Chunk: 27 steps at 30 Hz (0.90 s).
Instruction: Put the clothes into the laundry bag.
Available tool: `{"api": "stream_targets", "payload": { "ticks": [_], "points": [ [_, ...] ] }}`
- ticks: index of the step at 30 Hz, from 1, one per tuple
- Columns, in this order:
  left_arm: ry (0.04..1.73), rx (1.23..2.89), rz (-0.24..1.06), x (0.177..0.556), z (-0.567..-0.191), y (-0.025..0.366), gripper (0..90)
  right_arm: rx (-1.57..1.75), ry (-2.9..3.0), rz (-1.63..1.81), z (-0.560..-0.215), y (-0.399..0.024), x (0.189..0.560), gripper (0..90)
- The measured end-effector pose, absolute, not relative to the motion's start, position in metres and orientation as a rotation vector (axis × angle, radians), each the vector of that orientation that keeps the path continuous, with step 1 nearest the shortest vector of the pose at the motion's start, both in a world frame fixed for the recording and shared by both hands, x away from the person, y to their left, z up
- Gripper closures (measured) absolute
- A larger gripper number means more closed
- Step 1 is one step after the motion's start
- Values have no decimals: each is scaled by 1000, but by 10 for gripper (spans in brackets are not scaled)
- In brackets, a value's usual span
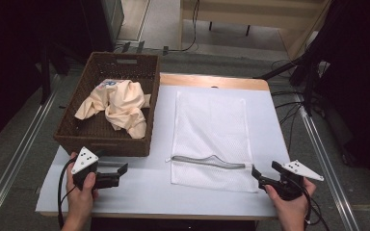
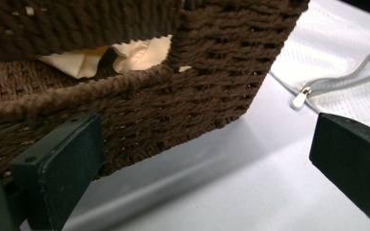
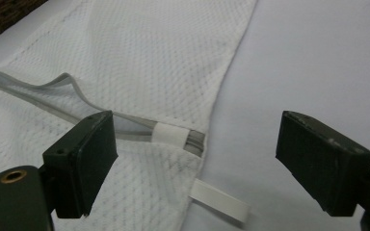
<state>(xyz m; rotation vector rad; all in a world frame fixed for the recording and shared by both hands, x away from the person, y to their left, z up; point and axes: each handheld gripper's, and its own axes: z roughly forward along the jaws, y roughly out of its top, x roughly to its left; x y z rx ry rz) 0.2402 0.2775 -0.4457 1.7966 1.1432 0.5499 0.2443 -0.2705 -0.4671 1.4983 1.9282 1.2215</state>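
A white mesh laundry bag lies flat on the table, its grey zipper partly undone near the front end. A cream garment is heaped in a brown wicker basket at the left. My left gripper rests near the basket's front corner, open with nothing between its jaws; the left gripper view has the basket and the zipper pull. My right gripper sits by the bag's front right corner, open and empty; the right gripper view has the bag, the zipper end and a white tab.
The white table top has bare room in front of the bag and between the two hands. Cables and a stand's legs lie on the floor at the right. A wooden edge runs along the table's far side.
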Motion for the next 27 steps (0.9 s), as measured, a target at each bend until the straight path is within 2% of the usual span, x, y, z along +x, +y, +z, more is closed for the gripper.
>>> {"api": "stream_targets", "payload": {
  "ticks": [4,10,14,20,21,24,27],
  "points": [
    [1131,1818,549,240,-446,275,0,1489,1952,1232,-465,-261,244,157],
    [1133,1824,540,241,-448,274,0,1372,2016,1246,-460,-235,241,433],
    [1136,1833,544,241,-449,274,0,1309,2076,1295,-459,-222,244,556],
    [1145,1837,547,240,-450,274,0,1230,2116,1342,-459,-199,252,583],
    [1147,1838,547,240,-451,274,0,1220,2140,1369,-460,-189,256,615],
    [1151,1844,543,239,-451,272,0,1218,2186,1260,-460,-175,265,628],
    [1148,1855,545,239,-452,271,0,1210,2256,1226,-456,-167,279,707]
  ]
}}
